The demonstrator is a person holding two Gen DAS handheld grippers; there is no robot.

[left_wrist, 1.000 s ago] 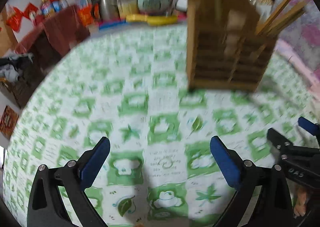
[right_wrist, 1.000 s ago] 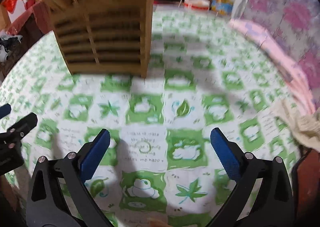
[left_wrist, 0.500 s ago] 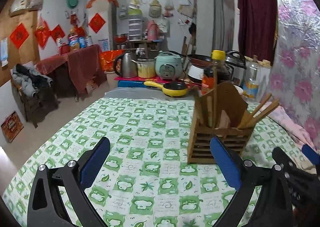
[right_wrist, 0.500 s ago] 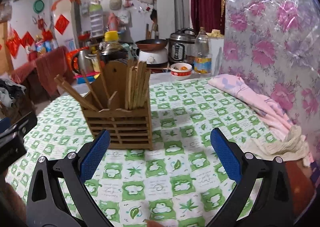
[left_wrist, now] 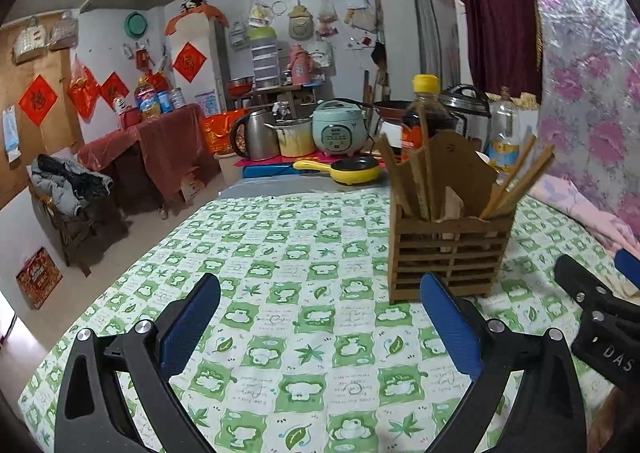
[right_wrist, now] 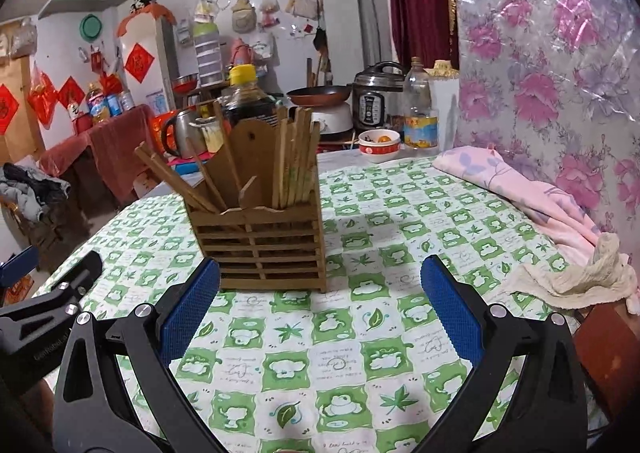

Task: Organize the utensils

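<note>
Flanking wooden holder (right_wrist: 262, 241), both grippers (right_wrist: 320, 317) wide apart.

The brown slatted wooden box (right_wrist: 262, 249) ahead of the right gripper (right_wrist: 320, 309) looks like plain matt wood, and so do the long thin wooden sticks (right_wrist: 294, 161) in it. The bench wears a smooth green and white checked cloth (right_wrist: 348, 357). Each gripper has shiny black plastic arms with small silver metal bolts, and its blue pads (right_wrist: 450, 309) look rough and dotted. To the right lie a soft pink cloth (right_wrist: 528, 193) and a crumpled cream rag (right_wrist: 580, 277).
</note>
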